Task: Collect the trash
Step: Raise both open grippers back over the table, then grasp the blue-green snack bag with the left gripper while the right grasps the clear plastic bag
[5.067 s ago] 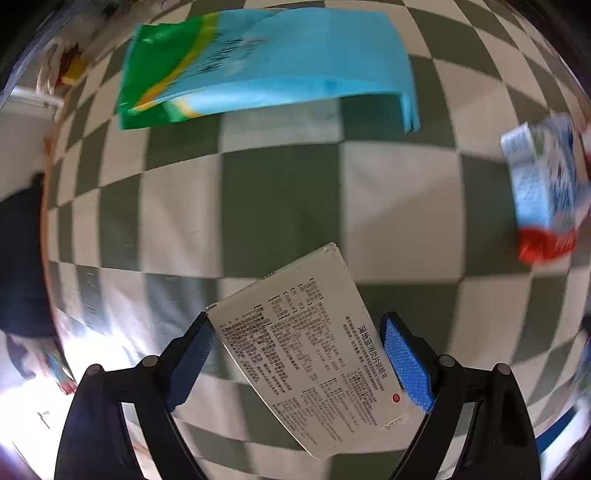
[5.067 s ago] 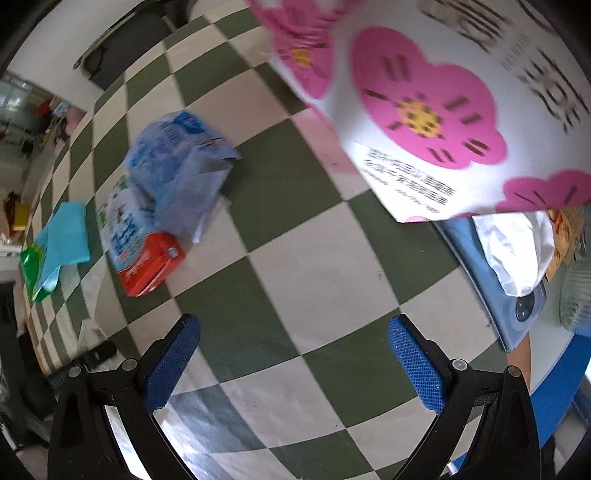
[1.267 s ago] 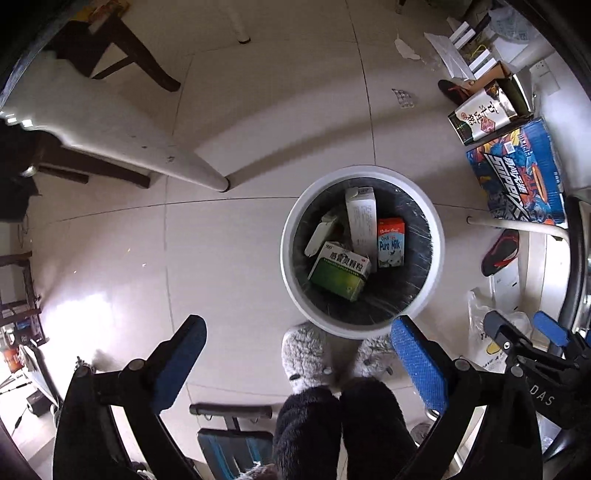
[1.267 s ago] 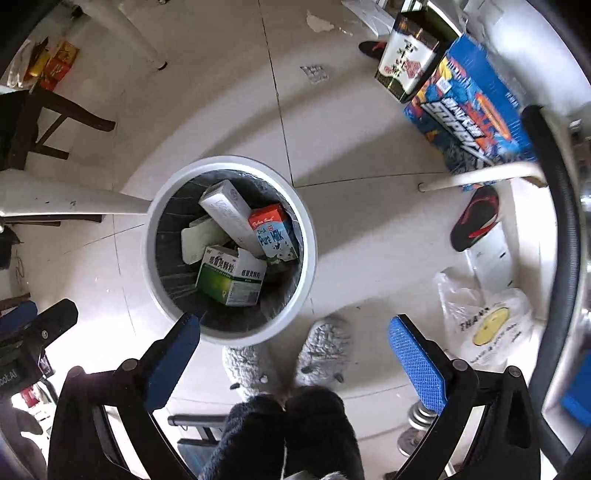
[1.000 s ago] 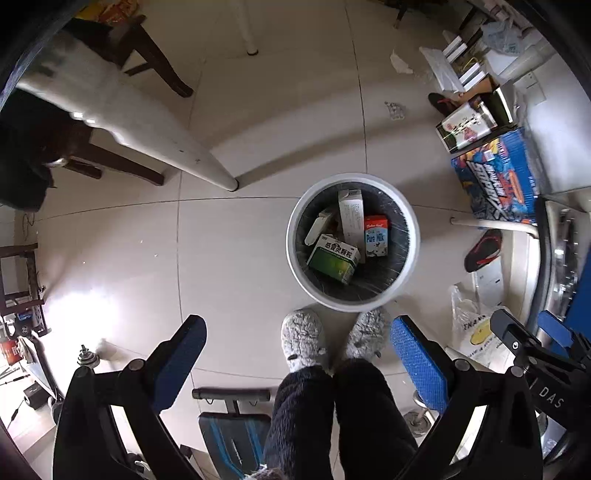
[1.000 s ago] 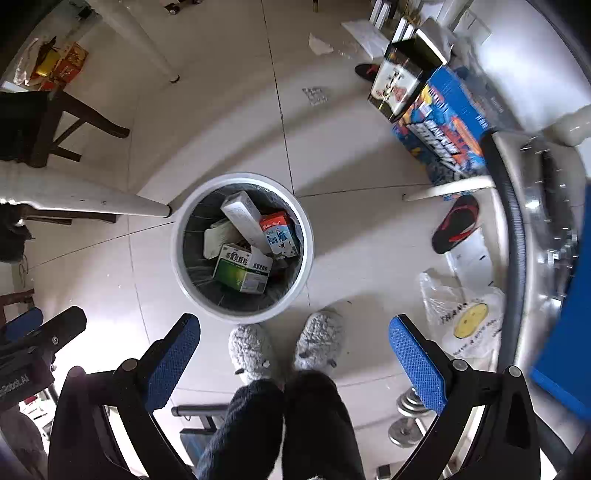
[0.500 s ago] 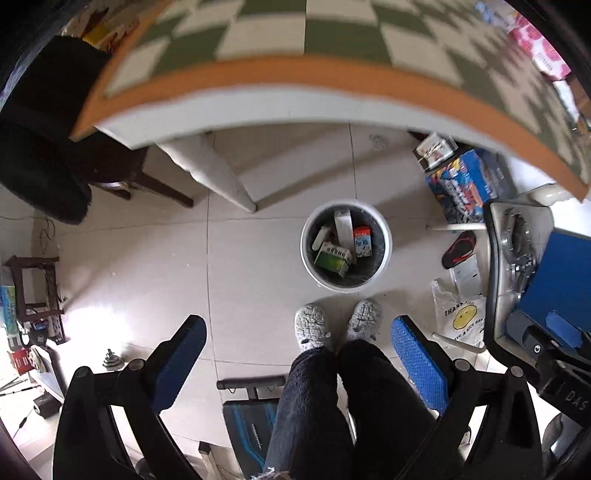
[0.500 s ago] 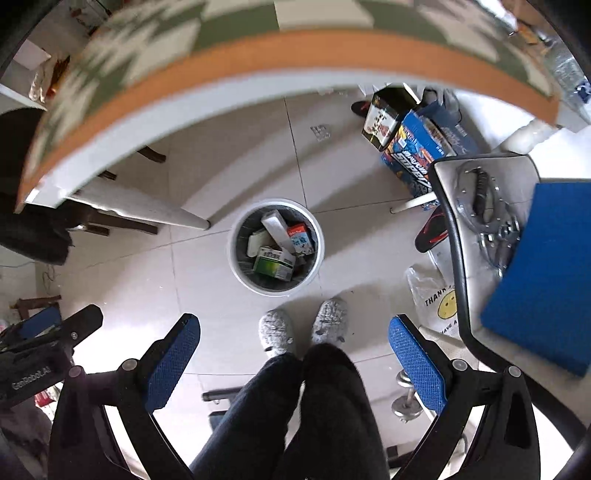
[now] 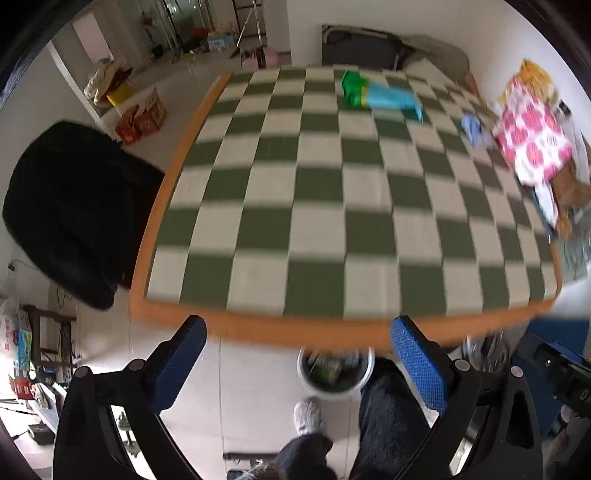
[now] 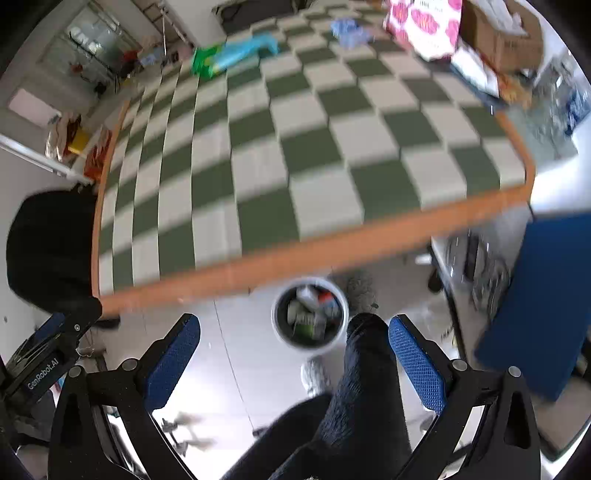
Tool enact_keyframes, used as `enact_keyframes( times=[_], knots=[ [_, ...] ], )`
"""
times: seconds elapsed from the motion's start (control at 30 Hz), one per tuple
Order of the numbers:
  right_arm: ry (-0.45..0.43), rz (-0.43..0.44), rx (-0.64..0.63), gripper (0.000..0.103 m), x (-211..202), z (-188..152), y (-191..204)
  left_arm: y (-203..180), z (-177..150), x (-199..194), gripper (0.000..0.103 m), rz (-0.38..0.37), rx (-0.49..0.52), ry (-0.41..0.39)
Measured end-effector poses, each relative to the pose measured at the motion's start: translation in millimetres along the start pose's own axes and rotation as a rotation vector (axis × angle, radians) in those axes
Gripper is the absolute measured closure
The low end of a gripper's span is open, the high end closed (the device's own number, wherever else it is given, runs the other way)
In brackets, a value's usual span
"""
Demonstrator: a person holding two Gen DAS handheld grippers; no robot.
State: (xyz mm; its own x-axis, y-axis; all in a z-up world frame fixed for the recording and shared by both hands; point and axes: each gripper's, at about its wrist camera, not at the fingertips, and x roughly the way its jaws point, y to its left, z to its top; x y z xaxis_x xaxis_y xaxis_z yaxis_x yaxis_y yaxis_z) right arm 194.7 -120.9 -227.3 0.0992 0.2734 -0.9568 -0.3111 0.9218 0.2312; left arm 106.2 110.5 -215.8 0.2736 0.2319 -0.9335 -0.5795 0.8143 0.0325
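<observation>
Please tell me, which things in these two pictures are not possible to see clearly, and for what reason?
- White round trash bin, left wrist view: its far part is hidden behind the orange table edge.
- Boxes inside the bin, right wrist view: blurred and too small to read.
- Crumpled pale blue wrapper, left wrist view: motion blur hides its print.
- Pink flowered white bag, right wrist view: cut off by the top edge.

The table (image 9: pixel 332 229) stands ahead, its near edge above the floor. A bag (image 9: pixel 380 96) lies near the far edge, with a crumpled wrapper (image 9: pixel 474 127) to its right and a box (image 9: pixel 532 147) at the right edge. The trash bin (image 10: pixel 309 314) sits on the floor just before the near edge, holding cartons. A chair (image 9: pixel 70 210) stands by the table's left edge.
</observation>
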Motion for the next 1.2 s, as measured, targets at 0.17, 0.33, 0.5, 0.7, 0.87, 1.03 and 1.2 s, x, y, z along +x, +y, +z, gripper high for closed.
enact_keyframes(
  times=[0.17, 0.33, 0.5, 0.7, 0.87, 1.03, 1.2],
  knots=[
    [-0.049, -0.028, 0.009, 0.000, 3.0, 120.5, -20.5, -25.9, 91.2, 33.0, 0.001, -0.031, -0.086, 0.008],
    [-0.054, -0.061, 0.025, 0.000, 37.9, 259.0, -44.2, -50.6, 188.8, 88.7, 0.001, -0.071, -0.237, 0.081],
    [-0.021, -0.110, 0.042, 0.000, 96.1, 386.1, -66.8, -63.9, 259.0, 156.5, 0.002, -0.119, -0.375, 0.170],
    [0.031, -0.158, 0.050, 0.000, 167.7, 472.3, -83.1, -64.5, 319.8, 239.3, 0.003, -0.176, -0.529, 0.241],
    [0.051, -0.200, 0.052, 0.000, 210.2, 507.5, -92.2, -62.3, 344.7, 281.1, 0.038, -0.176, -0.570, 0.257],
    [0.058, -0.198, 0.064, 0.019, 230.8, 515.4, -95.1, -70.5, 354.0, 265.7, 0.067, -0.139, -0.514, 0.164],
    [0.003, -0.221, 0.029, 0.071, 224.6, 516.3, -89.1, -85.5, 354.1, 226.3, 0.077, -0.077, -0.378, 0.073]
  ],
)
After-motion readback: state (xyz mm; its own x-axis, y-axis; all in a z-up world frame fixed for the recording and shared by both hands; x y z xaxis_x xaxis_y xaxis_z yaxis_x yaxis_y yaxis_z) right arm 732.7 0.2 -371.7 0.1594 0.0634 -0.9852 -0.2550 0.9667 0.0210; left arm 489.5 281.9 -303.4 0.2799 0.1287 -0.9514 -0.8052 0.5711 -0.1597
